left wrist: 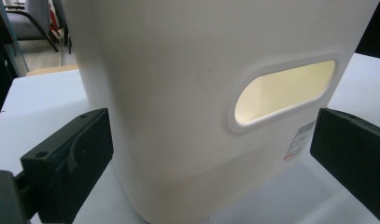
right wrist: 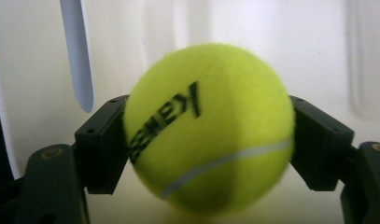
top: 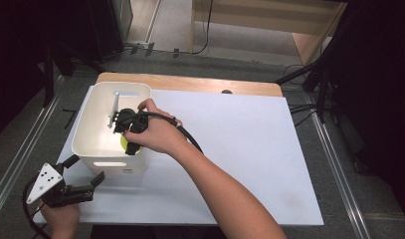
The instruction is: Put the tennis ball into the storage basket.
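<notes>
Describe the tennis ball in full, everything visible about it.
The tennis ball is bright yellow-green and fuzzy like felt, with a curved white seam and black printed lettering that reads tilted in the right gripper view. It sits between the right gripper's black jaws, inside the white bin, low near its floor. Its outline is slightly blurred, so whether the pads press it cannot be told.

- The bin (top: 90,134) stands on the counter (top: 250,149), at the left of the frame in the high view.
- The right gripper (top: 130,130) reaches down into the bin from its right side.
- The tennis ball (right wrist: 208,128) sits between the right gripper's jaws, inside the bin, near its front wall.
- The left gripper (top: 78,177) lies in the lower left of the frame, just in front of the bin.
- In the left gripper view, the bin's handle slot (left wrist: 283,91) sits in the right half of the frame, between the two jaws and above them.
</notes>
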`<state>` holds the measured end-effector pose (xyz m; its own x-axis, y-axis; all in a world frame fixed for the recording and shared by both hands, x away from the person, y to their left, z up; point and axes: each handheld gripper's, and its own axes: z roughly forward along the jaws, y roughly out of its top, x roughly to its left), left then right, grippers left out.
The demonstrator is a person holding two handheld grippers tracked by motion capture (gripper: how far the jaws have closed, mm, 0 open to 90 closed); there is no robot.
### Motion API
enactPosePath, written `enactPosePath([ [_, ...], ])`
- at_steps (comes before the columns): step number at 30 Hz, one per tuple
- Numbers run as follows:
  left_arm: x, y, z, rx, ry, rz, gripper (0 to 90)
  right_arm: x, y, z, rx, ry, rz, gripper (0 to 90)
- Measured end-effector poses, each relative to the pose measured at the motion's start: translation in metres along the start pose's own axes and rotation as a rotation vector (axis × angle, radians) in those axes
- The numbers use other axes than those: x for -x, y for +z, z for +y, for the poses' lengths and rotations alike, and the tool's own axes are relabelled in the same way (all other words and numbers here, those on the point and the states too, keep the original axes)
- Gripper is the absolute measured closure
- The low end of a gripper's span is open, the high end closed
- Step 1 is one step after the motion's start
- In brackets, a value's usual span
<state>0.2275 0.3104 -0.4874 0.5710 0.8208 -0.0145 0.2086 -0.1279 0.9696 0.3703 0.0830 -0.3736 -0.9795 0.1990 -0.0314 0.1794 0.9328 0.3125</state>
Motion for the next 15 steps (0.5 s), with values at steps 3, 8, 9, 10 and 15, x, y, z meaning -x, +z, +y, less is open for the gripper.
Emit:
enactPosePath([
  [3,0.0,0.0,0.0,0.0,0.002,0.001,0.0,0.0,-0.003,0.0,0.013,0.005,0.011,16.3],
  [8,0.0,0.001,0.0,0.001,0.004,0.001,0.0,0.0,-0.013,-0.004,0.044,0.012,-0.029,10.2],
  [9,0.0,0.001,0.0,0.003,0.004,0.001,0.0,0.0,-0.016,-0.005,0.049,0.013,-0.039,10.2],
  [10,0.0,0.001,0.0,0.002,0.004,0.001,0.0,0.001,-0.019,-0.007,0.059,0.018,-0.041,9.3],
  [15,0.001,0.001,0.0,-0.002,0.007,0.001,0.0,0.001,-0.036,-0.016,0.094,0.047,-0.066,0.0],
])
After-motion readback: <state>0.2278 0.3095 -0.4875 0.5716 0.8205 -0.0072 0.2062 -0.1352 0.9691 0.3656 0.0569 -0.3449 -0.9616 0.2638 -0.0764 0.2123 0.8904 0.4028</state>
